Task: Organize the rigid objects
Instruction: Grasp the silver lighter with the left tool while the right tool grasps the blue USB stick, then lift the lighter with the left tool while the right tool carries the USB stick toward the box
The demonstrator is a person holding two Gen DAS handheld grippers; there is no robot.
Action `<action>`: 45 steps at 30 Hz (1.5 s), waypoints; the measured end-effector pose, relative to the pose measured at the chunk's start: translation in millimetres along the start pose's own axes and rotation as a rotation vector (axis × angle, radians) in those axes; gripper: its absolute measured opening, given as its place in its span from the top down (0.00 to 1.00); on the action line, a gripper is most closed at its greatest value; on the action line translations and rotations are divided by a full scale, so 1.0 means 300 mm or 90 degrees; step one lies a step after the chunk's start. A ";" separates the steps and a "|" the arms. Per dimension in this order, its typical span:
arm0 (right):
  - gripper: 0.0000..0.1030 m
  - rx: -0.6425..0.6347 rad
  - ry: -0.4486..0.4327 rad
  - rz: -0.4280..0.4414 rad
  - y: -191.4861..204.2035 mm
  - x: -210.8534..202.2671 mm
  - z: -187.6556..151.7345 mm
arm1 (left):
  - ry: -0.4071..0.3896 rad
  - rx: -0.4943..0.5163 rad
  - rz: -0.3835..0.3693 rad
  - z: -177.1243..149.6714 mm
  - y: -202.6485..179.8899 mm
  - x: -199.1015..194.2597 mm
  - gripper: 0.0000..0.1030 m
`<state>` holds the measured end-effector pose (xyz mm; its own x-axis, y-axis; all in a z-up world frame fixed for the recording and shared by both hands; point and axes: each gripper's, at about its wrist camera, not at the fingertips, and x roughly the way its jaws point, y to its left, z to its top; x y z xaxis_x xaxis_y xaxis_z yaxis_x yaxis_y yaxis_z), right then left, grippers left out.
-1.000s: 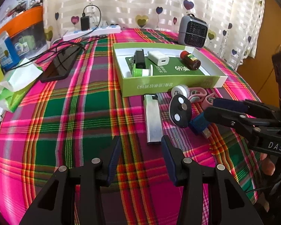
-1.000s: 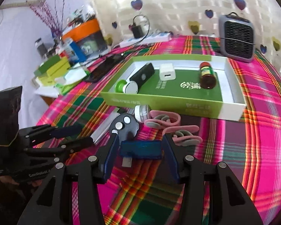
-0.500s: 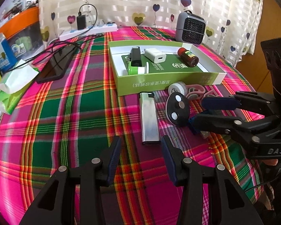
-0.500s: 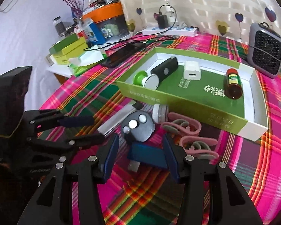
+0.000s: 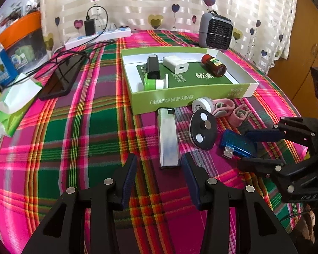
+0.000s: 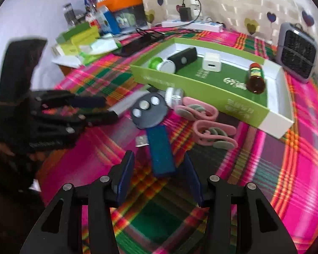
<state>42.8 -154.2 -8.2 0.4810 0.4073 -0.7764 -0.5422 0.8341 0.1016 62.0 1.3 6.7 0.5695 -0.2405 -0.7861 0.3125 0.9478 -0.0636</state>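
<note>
My right claw [image 6: 159, 169] stands released, the blue USB adapter [image 6: 160, 150] lying loose between its fingers; my left claw [image 5: 159, 169], also released, has the silver lighter [image 5: 167, 139] just ahead.

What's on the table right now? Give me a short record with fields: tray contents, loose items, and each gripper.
tray: black case, white charger, brown bottle, green spool
loose items: lighter, black disc, blue USB stick, white cap, two pink clips
left gripper: open, empty, near lighter
right gripper: open, USB stick between its fingers, not pinched
</note>
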 end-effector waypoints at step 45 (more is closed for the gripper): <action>0.78 -0.031 -0.020 -0.056 0.034 0.012 -0.003 | -0.005 -0.004 0.004 0.068 -0.005 0.059 0.77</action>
<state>38.4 -144.7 -10.5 0.5498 0.3450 -0.7607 -0.5289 0.8487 0.0027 87.2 -8.7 5.5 0.5778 -0.2355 -0.7815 0.3038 0.9507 -0.0619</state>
